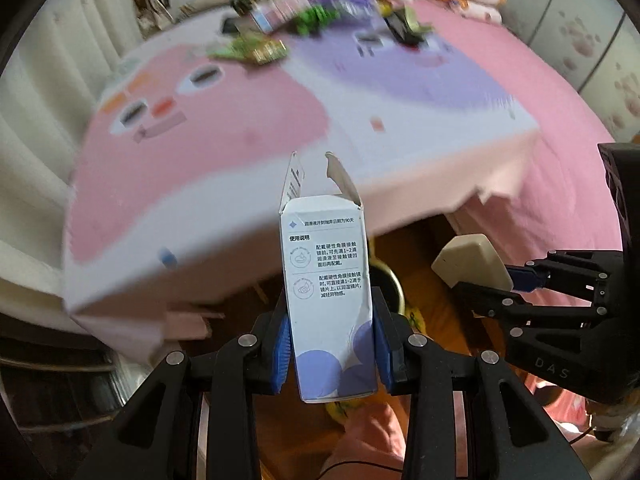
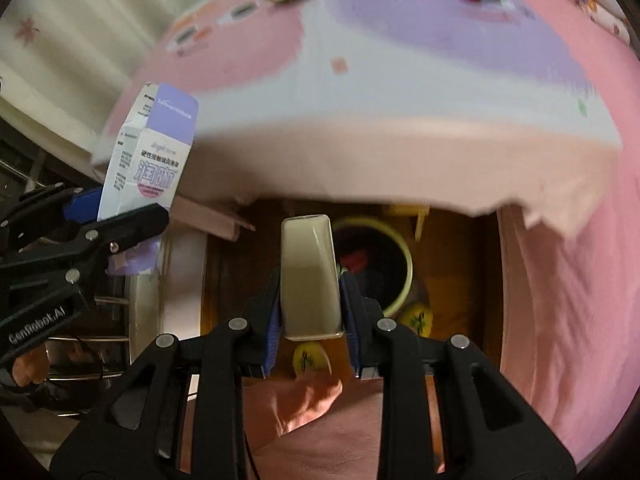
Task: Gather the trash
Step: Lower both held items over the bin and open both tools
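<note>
Trash is in both grips at once, with more left behind on the bed.

From the left wrist, my left hand-held gripper (image 1: 332,344) is clamped on a white-and-purple carton (image 1: 326,280), upright, its top flaps torn open and printed panel facing me. Off to the right, my right hand-held gripper (image 1: 486,284) pinches a beige wedge-shaped piece (image 1: 468,260). Behind the carton I catch only a sliver of the bin's rim (image 1: 394,284). Far across the pink bed cover (image 1: 192,168) lies a blurred heap of wrappers (image 1: 304,12), not yet picked up.

From the right wrist, the beige piece (image 2: 310,276) sits squeezed between the blue pads (image 2: 347,300), and just beyond it the yellow-rimmed bin (image 2: 404,264) opens fully, dark inside with something red already in it. It stands on the floor below the edge of the bed cover (image 2: 560,280). The carton (image 2: 150,160) shows at the left, tilted, held by the left hand-held gripper (image 2: 116,212).

My judgement: bring each piece squarely over the bin's mouth before releasing, beige piece first since it is nearer. The carton is light and tall, so I would lower it in rather than toss it, or it may catch the rim.
</note>
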